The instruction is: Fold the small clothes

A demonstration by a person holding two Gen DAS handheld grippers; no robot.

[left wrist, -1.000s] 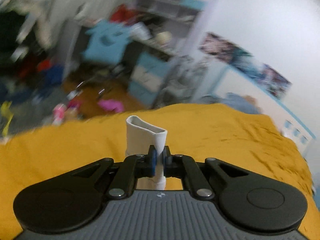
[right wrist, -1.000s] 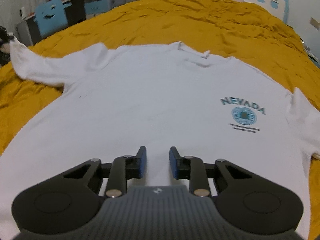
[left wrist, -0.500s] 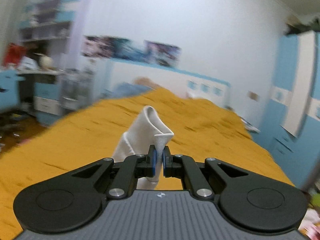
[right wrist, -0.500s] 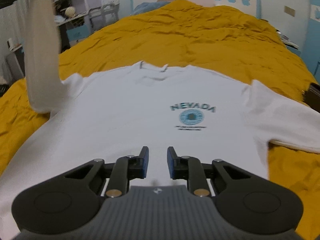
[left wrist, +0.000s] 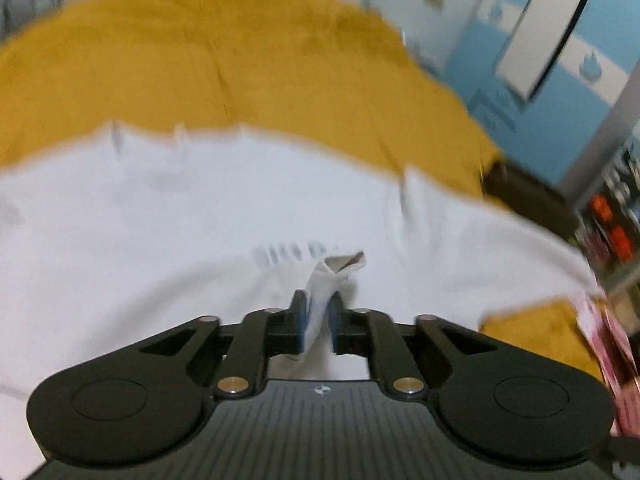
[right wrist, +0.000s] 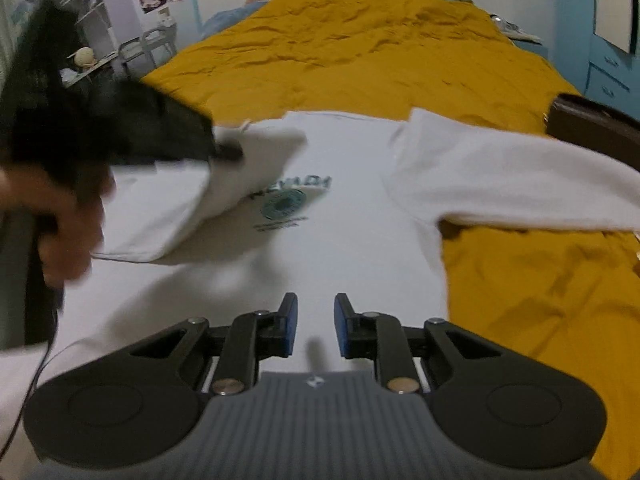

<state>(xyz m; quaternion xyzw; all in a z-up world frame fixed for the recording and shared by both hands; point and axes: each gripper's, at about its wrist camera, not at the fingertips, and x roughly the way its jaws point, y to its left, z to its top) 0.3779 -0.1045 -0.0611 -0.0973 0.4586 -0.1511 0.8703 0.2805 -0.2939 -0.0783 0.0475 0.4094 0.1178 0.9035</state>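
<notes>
Sleeve fold is landing.

Left wrist view: heavy motion blur. The left gripper [left wrist: 318, 320] has swung from facing the room and far wall a second ago to pointing down over the white long-sleeved cotton T-shirt [left wrist: 168, 216] spread on the mustard-yellow crumpled bedspread [left wrist: 192, 60]. The white sleeve cuff [left wrist: 324, 292] sits between its blue pads, bunched tip poking out ahead, right over the blurred chest print [left wrist: 288, 254]. The jaws were clamped tight half a second ago and are opening now; cloth is not yet clear of the pads, and whether they still press on it I cannot tell. Reads as the release of the first sleeve.

Right wrist view: the right gripper [right wrist: 316, 324] hovers low over the shirt's lower body, jaws slightly parted, nothing between them; the gap is a touch narrower than a second ago. At the left edge a person's hand [right wrist: 60, 216] carries the left tool; the sleeve, hanging high in the air half a second ago, now lies folded across the chest and half covers the teal circular print. The other sleeve [right wrist: 512, 176] lies stretched out to the right, partly over the bedspread.

Judgement: one sleeve in; the right sleeve and the body folds remain.
</notes>
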